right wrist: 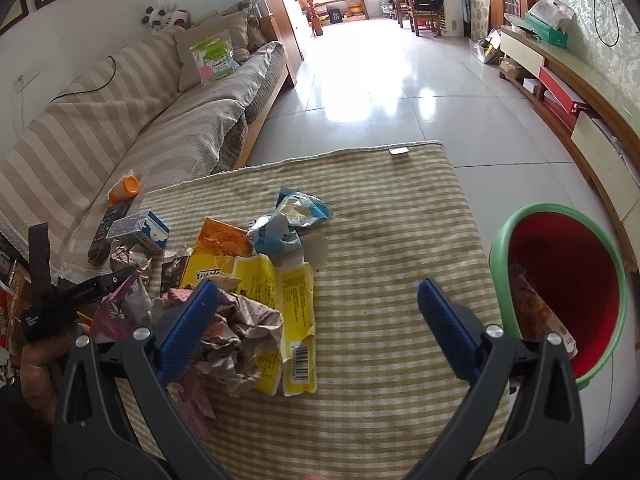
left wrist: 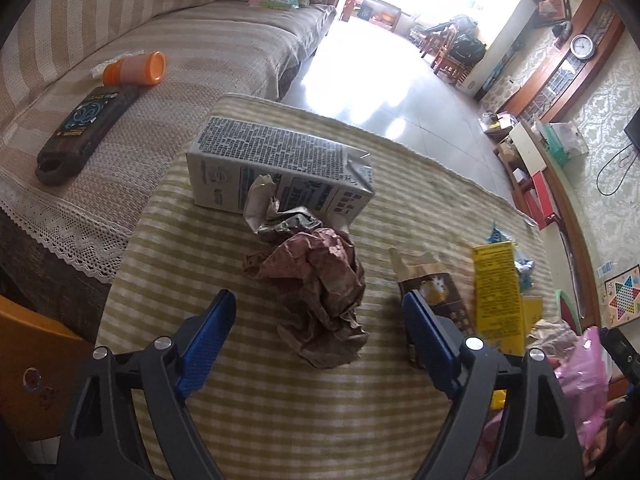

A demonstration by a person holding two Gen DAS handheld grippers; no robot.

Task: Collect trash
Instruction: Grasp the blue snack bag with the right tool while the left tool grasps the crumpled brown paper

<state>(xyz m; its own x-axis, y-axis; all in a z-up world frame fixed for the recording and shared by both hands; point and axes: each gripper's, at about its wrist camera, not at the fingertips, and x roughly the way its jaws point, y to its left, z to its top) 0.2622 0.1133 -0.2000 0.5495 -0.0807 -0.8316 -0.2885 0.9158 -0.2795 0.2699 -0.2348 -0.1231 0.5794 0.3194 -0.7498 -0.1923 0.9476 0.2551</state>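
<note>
Left gripper [left wrist: 316, 304] gapes around crumpled paper [left wrist: 316, 280], untouched; carton [left wrist: 276, 168] behind, wrappers [left wrist: 496, 292] beside. Right gripper [right wrist: 316, 300] wide, empty.

1. A sofa [right wrist: 132, 120] under a beige striped cover runs along the white wall on the left.
2. Glossy pale floor tiles [right wrist: 384, 88] mirror strong daylight from the far end of the room.
3. A low wooden cabinet [right wrist: 592, 120] lines the patterned wallpaper [left wrist: 608, 92] on the right.
4. A round clock [left wrist: 581, 46] stands there.

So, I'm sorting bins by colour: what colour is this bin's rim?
The bin has a green rim and red inside, clearest in the right wrist view.
</note>
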